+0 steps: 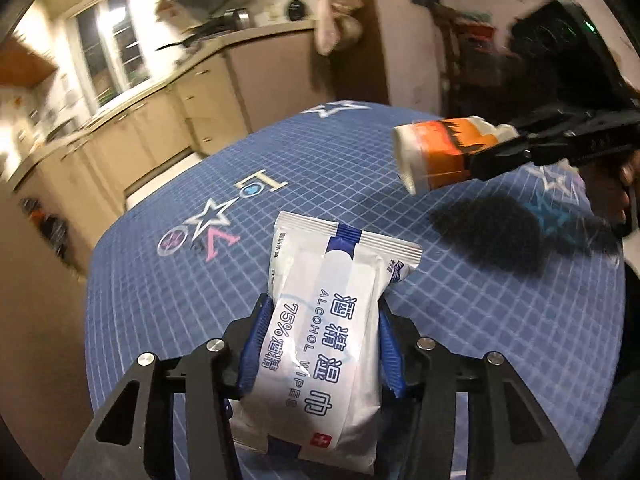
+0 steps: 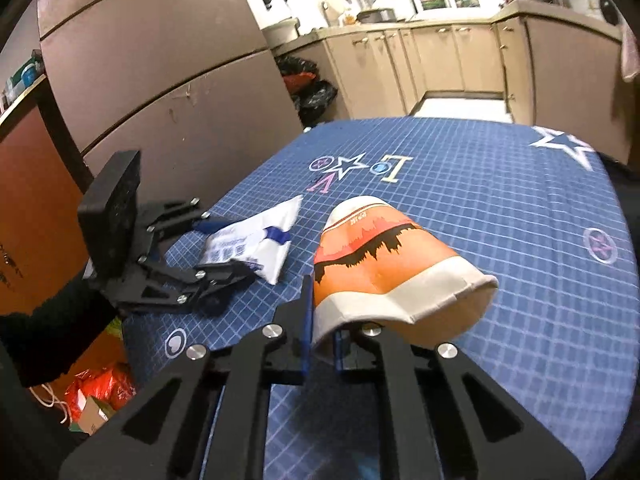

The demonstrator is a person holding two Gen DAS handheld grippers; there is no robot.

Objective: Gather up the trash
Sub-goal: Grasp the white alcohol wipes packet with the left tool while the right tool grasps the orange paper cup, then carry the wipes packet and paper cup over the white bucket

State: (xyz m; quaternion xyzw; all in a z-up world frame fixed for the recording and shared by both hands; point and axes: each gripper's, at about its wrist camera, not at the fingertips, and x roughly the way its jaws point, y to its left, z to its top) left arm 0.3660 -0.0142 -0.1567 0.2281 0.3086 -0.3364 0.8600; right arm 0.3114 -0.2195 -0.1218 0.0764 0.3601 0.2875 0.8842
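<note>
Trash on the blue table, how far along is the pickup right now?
Done so far: the right hand-held gripper is shut on the rim of the crushed orange paper cup, which hangs clear above the blue checked tablecloth. In hand: the left hand-held gripper has the alcohol wipes pack between its blue pads. Left: no bin shows in either view, so both items are yet to be dropped.
</note>
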